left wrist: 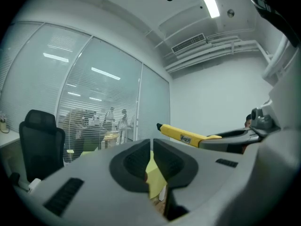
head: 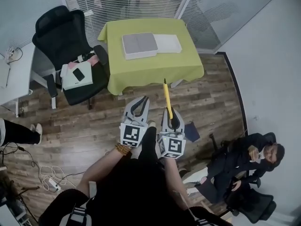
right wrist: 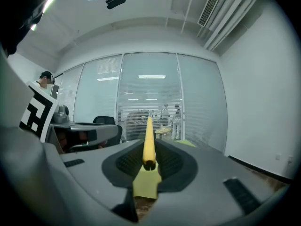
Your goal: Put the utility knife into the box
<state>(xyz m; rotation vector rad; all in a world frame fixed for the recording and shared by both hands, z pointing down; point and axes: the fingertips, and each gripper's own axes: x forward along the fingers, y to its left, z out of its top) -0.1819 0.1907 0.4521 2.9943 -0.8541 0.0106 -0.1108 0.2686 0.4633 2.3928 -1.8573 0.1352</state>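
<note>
A long yellow utility knife [head: 167, 98] sticks out forward from my right gripper [head: 172, 112], which is shut on its rear end above the wooden floor. In the right gripper view the knife [right wrist: 149, 140] runs straight out between the pads of that gripper [right wrist: 149, 150]. My left gripper [head: 143, 100] is just to its left, shut with nothing in it; its own view shows the jaws [left wrist: 152, 147] nearly touching, and the knife [left wrist: 186, 135] to the right. The grey box [head: 139, 45] lies on the green-covered table [head: 150, 72] ahead, with a white flat piece [head: 168, 43] beside it.
A black office chair [head: 70, 46] holding white items and a phone stands left of the table. A person sits at the lower right [head: 244, 164]. Cables and a power strip [head: 49, 180] lie on the floor at the left. Glass walls with blinds stand behind the table.
</note>
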